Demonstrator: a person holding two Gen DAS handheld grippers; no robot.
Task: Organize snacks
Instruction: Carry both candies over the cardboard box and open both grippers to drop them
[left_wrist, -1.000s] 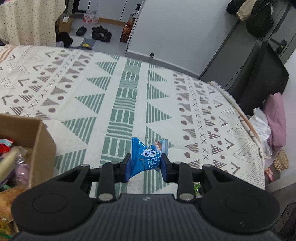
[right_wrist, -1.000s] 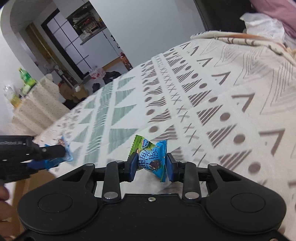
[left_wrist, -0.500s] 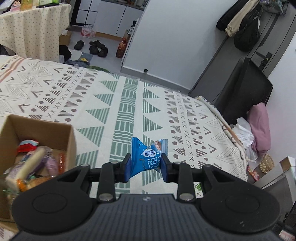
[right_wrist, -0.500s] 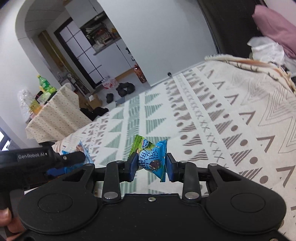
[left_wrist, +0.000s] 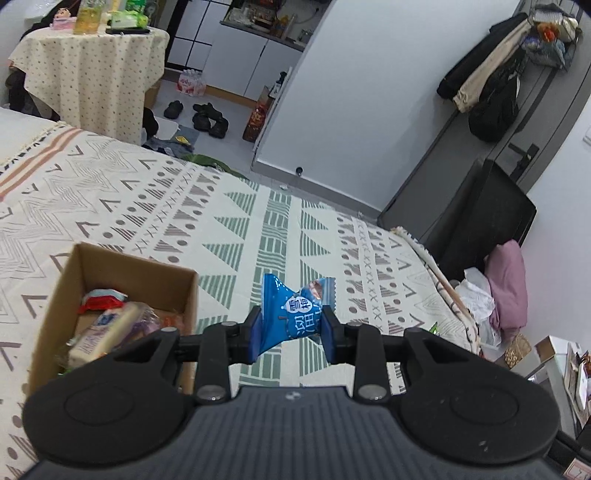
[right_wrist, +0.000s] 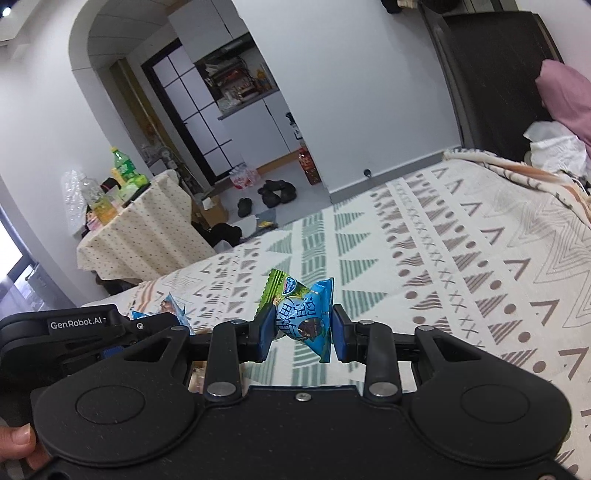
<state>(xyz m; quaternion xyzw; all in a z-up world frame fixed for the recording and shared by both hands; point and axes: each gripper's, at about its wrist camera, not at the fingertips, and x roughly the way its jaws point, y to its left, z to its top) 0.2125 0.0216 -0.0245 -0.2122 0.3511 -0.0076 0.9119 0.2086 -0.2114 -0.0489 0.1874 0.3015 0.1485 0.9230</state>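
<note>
**Two snack packets held above the bed**

The left gripper (left_wrist: 290, 330) pinches a blue snack packet (left_wrist: 293, 314) between its jaws, in the air above the patterned bedspread (left_wrist: 229, 221). A cardboard box (left_wrist: 122, 271) with other snacks inside sits on the bedspread to the lower left. The right gripper (right_wrist: 299, 338) is clamped on a green-and-blue snack packet (right_wrist: 301, 314), also clear of the bedspread. A fingertip (right_wrist: 18, 441) shows at the bottom left corner.
</note>
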